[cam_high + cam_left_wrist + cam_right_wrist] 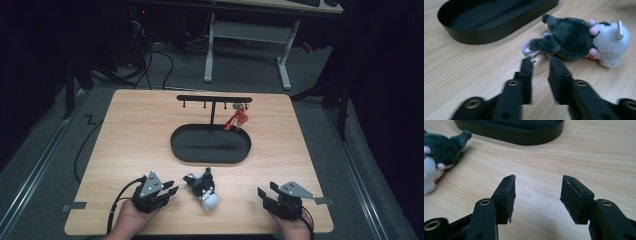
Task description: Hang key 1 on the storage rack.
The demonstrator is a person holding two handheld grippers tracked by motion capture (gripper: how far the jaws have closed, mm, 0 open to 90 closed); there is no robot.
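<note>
Left gripper [541,61] jaws narrow, empty | near grey-and-white plush mouse keychain [579,41] with lilac ring [527,48] | risk: pads miss ring, nudge toy away

bare table [125,145] left, black tray [210,144] behind plush toy [202,187], rack [214,100] beyond

Surface: a light wooden table [130,130] is carrying everything.
Middle: a black oval metal tray [180,150] is lying on it.
Behind tray: a black T-shaped hook stand [214,99] is standing.
Near edge: a grey-and-white plush toy [202,187] is lying on its side.
</note>
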